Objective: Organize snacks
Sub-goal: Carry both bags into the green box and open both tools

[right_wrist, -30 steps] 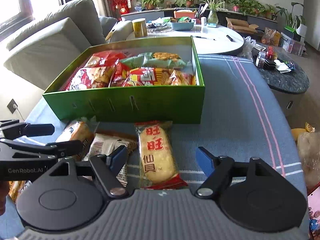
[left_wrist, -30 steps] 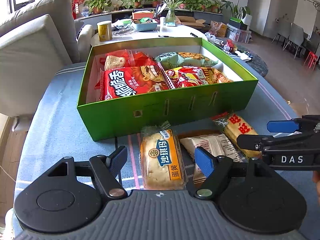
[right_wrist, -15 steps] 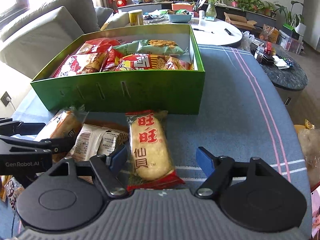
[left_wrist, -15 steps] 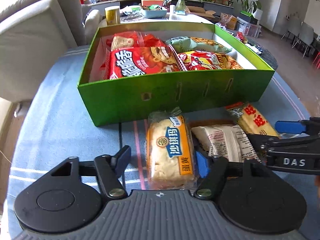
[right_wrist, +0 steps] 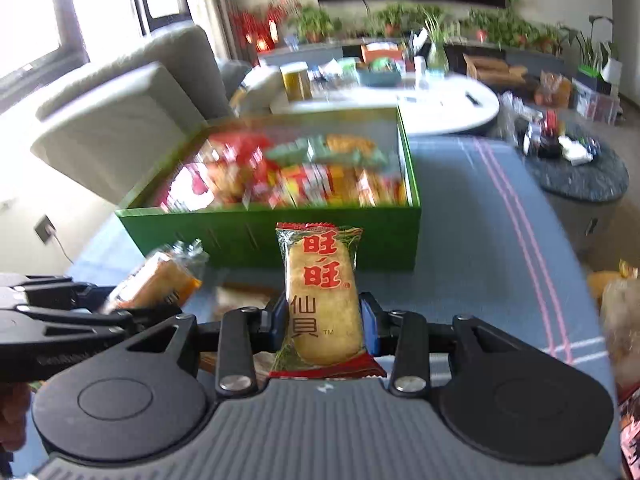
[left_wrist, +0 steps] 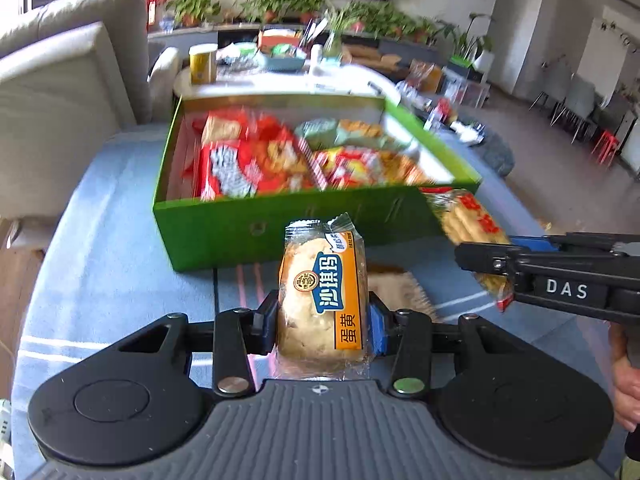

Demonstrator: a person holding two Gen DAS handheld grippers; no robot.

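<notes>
My left gripper (left_wrist: 322, 326) is shut on an orange-and-blue egg-yolk cake packet (left_wrist: 322, 292) and holds it above the blue cloth, in front of the green box (left_wrist: 248, 232). My right gripper (right_wrist: 322, 328) is shut on a red-lettered rice cracker packet (right_wrist: 322, 300), also lifted off the cloth. The rice cracker packet also shows in the left wrist view (left_wrist: 472, 224), and the cake packet in the right wrist view (right_wrist: 160, 280). The green box (right_wrist: 280, 236) holds several snack bags. A white snack packet (left_wrist: 396, 292) lies on the cloth between the grippers.
A grey sofa (left_wrist: 60, 92) stands to the left. A white round table (right_wrist: 440, 108) with clutter is behind the box. A dark stone side table (right_wrist: 580, 176) is at the right. More snack bags (right_wrist: 624, 320) lie at the right edge.
Both grippers have closed on their packets and lifted them off the cloth. Before, both were open with the packets lying flat between the fingers.
</notes>
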